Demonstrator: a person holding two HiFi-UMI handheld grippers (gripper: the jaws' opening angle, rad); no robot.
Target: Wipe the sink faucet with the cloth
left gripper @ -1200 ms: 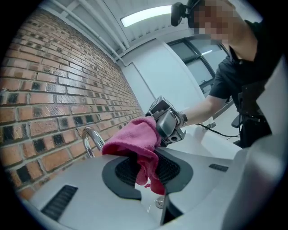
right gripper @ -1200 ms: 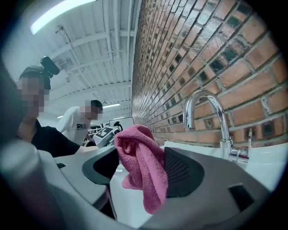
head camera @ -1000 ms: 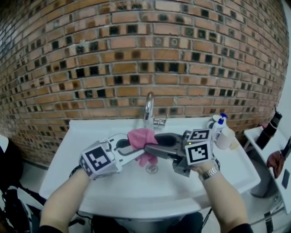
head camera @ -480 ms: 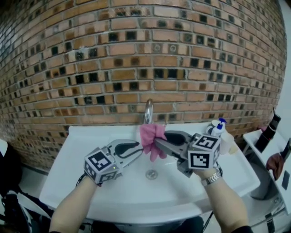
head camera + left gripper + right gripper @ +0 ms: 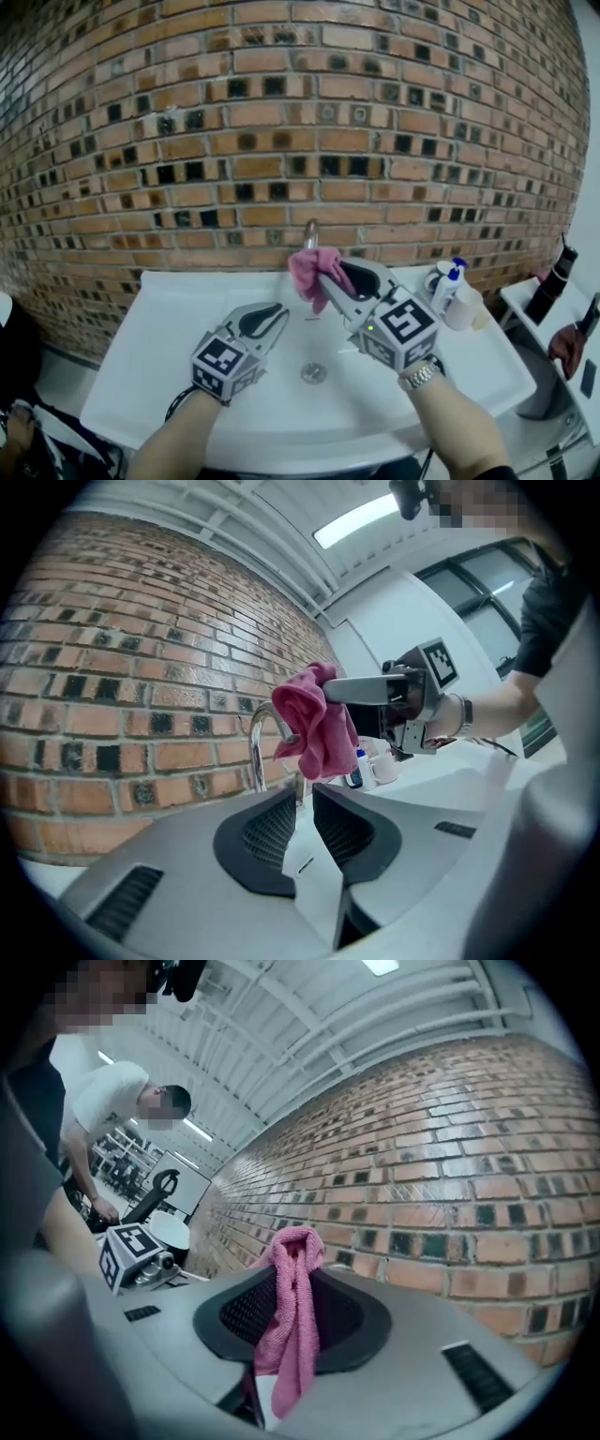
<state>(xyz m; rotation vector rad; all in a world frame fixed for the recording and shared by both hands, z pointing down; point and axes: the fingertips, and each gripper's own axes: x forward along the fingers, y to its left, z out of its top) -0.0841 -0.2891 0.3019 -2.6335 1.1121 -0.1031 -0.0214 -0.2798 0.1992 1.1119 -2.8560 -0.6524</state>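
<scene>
The pink cloth (image 5: 306, 269) hangs bunched from my right gripper (image 5: 325, 266), which is shut on it; its jaws have just been closing tighter. The cloth is raised right in front of the chrome faucet (image 5: 310, 230), whose spout only peeks out above it. In the left gripper view the cloth (image 5: 319, 726) touches the faucet (image 5: 257, 747) at its spout. My left gripper (image 5: 278, 317) stays low over the white sink (image 5: 178, 309), apart from the cloth. Its jaws have just been closing, but a narrow gap remains with nothing in it.
A blue-topped soap bottle (image 5: 453, 272) and a white cup (image 5: 464, 307) stand on the sink's right rim. The drain (image 5: 313, 373) lies below the grippers. A brick wall rises close behind the faucet. A side table with a dark bottle (image 5: 553, 277) is at far right.
The right gripper has carried the cloth up and back from over the basin to the faucet. The left gripper, earlier at the cloth, has drawn away from it and sits lower and nearer.
</scene>
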